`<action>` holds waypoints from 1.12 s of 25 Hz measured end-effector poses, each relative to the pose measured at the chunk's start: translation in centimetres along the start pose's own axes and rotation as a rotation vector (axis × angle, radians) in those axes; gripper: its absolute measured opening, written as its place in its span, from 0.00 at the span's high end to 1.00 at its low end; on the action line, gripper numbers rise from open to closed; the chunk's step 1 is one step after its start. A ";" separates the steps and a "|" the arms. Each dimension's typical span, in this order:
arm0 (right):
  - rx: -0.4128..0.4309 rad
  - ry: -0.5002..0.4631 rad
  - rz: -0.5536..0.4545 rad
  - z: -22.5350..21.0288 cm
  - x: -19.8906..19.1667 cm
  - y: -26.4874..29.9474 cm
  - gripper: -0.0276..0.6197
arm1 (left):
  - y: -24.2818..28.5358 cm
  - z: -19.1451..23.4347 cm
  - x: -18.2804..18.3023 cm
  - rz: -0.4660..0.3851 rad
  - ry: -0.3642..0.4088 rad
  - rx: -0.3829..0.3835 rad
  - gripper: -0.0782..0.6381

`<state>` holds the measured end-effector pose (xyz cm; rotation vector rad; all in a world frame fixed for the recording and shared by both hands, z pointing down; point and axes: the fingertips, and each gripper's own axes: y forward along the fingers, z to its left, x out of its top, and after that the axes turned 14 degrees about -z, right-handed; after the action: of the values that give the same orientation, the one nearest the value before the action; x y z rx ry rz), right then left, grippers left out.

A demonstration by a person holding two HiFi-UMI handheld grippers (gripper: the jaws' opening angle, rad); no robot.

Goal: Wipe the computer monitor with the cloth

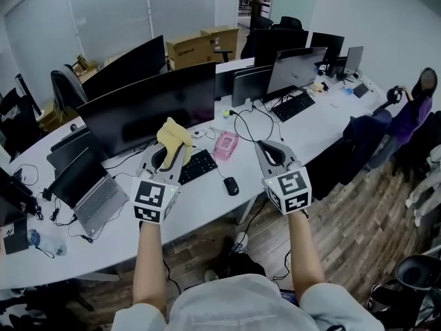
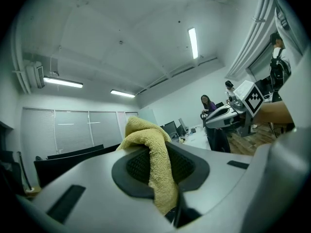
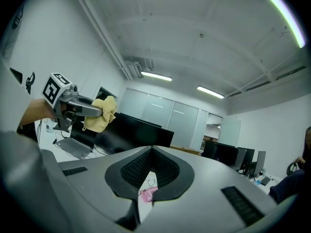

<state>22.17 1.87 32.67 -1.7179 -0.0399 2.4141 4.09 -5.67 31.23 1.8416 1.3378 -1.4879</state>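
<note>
Cardboard boxes (image 1: pixel 200 47) are sitting past the table's (image 1: pixel 207 209) far edge, contents hidden. The left gripper (image 1: pixel 170 158) is clamping the yellow cloth (image 1: pixel 173 135), hovering over the keyboard (image 1: pixel 198 165) in front of the big dark monitor (image 1: pixel 151 109). A mouse (image 1: pixel 231 185) is lying between the grippers. The right gripper (image 1: pixel 270 152) is hanging pinched closed on nothing, both forearms reaching forward.

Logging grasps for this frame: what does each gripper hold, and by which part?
The left gripper pinches the yellow terry cloth mid-fold, a bunch sticking up past its jaws. The right gripper holds nothing, jaws together.
</note>
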 end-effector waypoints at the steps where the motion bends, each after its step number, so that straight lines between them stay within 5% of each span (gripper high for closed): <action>1: 0.007 -0.001 -0.004 0.2 0.2 0.0 0.92 | 0.0 -0.1 0.2 -0.004 0.005 -0.002 0.79; 28: 0.022 -0.008 0.013 2.3 0.0 -1.0 0.92 | -1.0 -2.0 0.8 0.009 0.032 -0.062 0.78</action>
<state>20.14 3.00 33.53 -1.7045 -0.0031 2.4213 4.24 -3.31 31.42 1.8376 1.3730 -1.4020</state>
